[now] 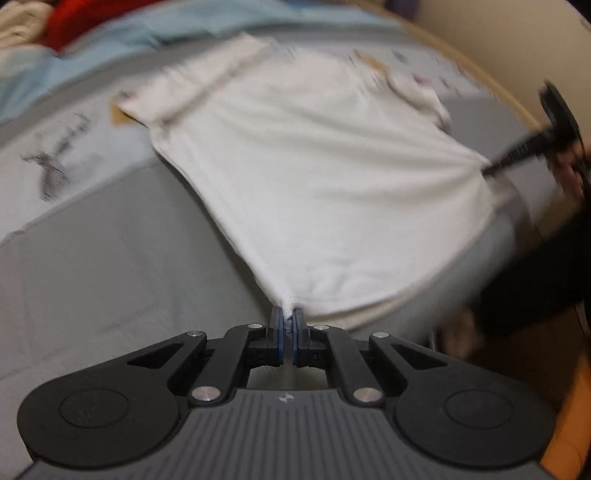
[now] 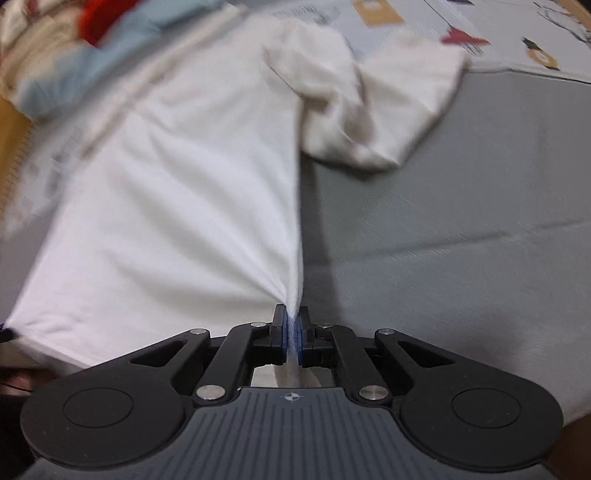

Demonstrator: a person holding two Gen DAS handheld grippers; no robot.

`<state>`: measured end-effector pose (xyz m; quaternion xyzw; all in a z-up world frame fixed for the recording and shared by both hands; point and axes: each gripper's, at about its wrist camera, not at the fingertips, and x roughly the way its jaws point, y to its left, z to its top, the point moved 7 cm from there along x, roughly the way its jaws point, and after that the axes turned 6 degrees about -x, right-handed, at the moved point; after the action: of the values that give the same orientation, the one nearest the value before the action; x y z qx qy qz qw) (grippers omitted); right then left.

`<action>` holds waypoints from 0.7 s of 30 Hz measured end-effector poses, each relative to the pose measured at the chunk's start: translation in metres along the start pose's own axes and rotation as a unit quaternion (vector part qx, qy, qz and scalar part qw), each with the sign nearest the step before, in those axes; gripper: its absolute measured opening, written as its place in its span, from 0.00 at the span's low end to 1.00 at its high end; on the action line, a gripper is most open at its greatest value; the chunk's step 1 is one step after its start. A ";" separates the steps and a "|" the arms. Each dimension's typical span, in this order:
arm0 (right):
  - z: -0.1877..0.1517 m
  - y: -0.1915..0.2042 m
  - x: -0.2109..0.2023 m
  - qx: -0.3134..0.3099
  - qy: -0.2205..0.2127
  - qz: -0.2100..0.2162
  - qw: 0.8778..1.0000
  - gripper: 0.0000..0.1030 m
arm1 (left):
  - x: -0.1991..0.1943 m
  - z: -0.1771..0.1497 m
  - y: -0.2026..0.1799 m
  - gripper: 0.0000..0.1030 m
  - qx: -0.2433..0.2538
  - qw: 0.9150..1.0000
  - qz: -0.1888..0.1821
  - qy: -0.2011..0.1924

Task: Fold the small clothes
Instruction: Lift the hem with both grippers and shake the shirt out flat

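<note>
A white T-shirt (image 1: 306, 177) lies stretched over a grey sheet (image 1: 110, 251), its hem pulled taut between both grippers. My left gripper (image 1: 288, 314) is shut on the near hem corner, with cloth pinched between the blue pads. In the left wrist view my right gripper (image 1: 491, 170) grips the other hem corner at the far right, a hand (image 1: 570, 177) behind it. The right wrist view shows the white T-shirt (image 2: 177, 192) fanning out from my right gripper (image 2: 291, 314), shut on that corner. One sleeve (image 2: 388, 110) lies crumpled at upper right.
A heap of clothes, light blue (image 1: 110, 40), red (image 1: 85, 18) and cream (image 1: 22, 26), sits at the far left. Patterned bedding (image 2: 480, 33) lies beyond the shirt. A wooden edge (image 1: 480, 74) curves along the right. Grey sheet (image 2: 461, 221) spreads right of the shirt.
</note>
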<state>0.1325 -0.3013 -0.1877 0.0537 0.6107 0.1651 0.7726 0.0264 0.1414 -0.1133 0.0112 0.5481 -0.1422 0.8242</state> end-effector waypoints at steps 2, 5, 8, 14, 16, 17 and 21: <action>0.001 -0.006 0.000 0.014 -0.006 -0.004 1.000 0.11 | 0.001 0.001 -0.001 0.07 -0.004 1.000 -0.008 0.002; 0.005 -0.010 -0.005 0.037 -0.030 0.007 0.999 0.36 | -0.010 0.015 0.016 0.19 -0.067 0.997 -0.027 -0.038; 0.009 -0.004 0.000 0.030 -0.032 0.005 0.999 0.40 | -0.008 0.027 0.033 0.26 -0.139 0.987 -0.031 -0.070; 0.012 0.009 0.037 -0.034 0.017 -0.043 0.998 0.40 | 0.050 0.031 0.046 0.28 -0.162 0.986 0.045 0.010; 0.010 0.014 0.042 -0.062 0.024 -0.058 0.996 0.36 | 0.068 0.025 0.049 0.28 -0.157 0.985 0.060 0.045; 0.010 0.016 0.042 -0.071 0.025 -0.060 0.995 0.32 | 0.074 0.023 0.050 0.28 -0.154 0.984 0.067 0.058; 0.006 0.018 0.038 -0.084 0.028 -0.042 0.995 0.08 | 0.086 0.018 0.043 0.27 -0.131 0.984 0.074 0.096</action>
<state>0.1428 -0.2717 -0.2165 -0.0414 0.6178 0.1847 0.7632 0.0843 0.1608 -0.1903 -0.0426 0.6360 -0.0063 0.7705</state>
